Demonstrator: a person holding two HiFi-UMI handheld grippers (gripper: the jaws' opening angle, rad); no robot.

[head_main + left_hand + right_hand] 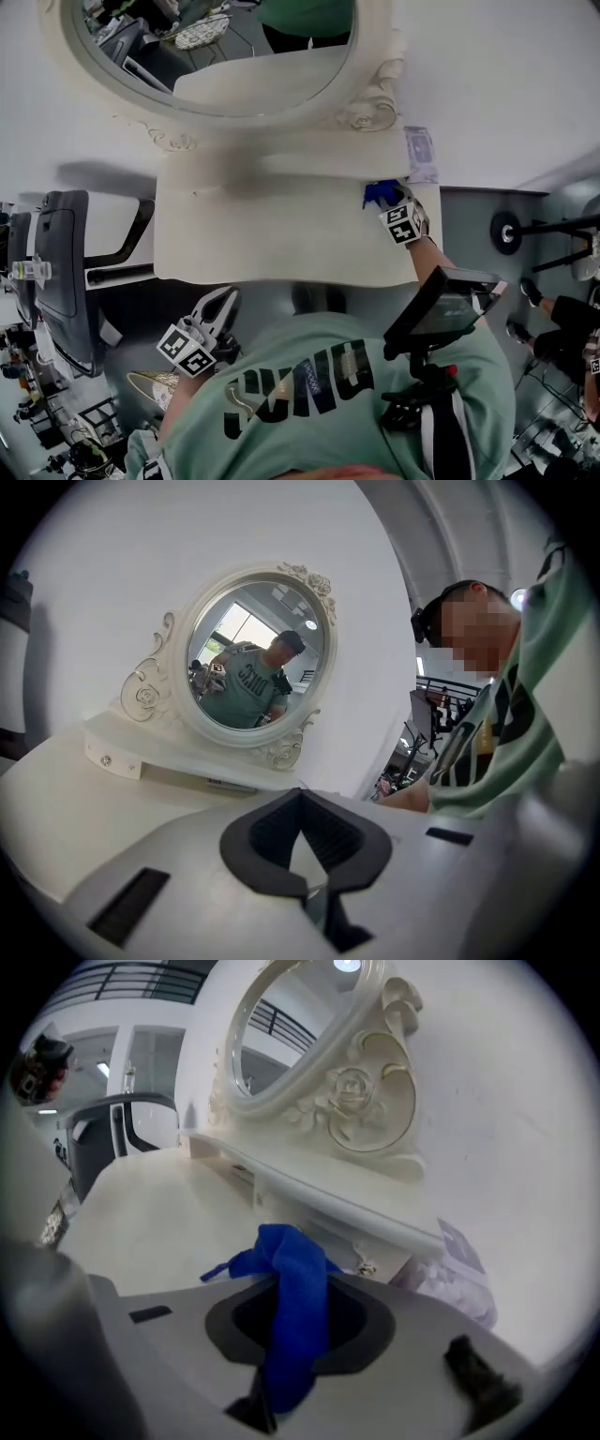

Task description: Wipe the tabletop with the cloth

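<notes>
A blue cloth (pixel 379 193) lies bunched at the far right corner of the white tabletop (pixel 272 234), just under the mirror's shelf. My right gripper (pixel 397 208) is shut on the cloth, which hangs down between the jaws in the right gripper view (pixel 295 1307). My left gripper (pixel 223 302) is held off the table's near edge, close to my body. In the left gripper view the left gripper (pixel 300 799) has its jaws shut with nothing between them and points toward the mirror.
An oval mirror (pixel 216 56) in an ornate white frame stands on a raised shelf (pixel 281 164) at the back of the table. A pale purple packet (pixel 420 155) leans by the right corner. A dark chair (pixel 56 272) stands to the left.
</notes>
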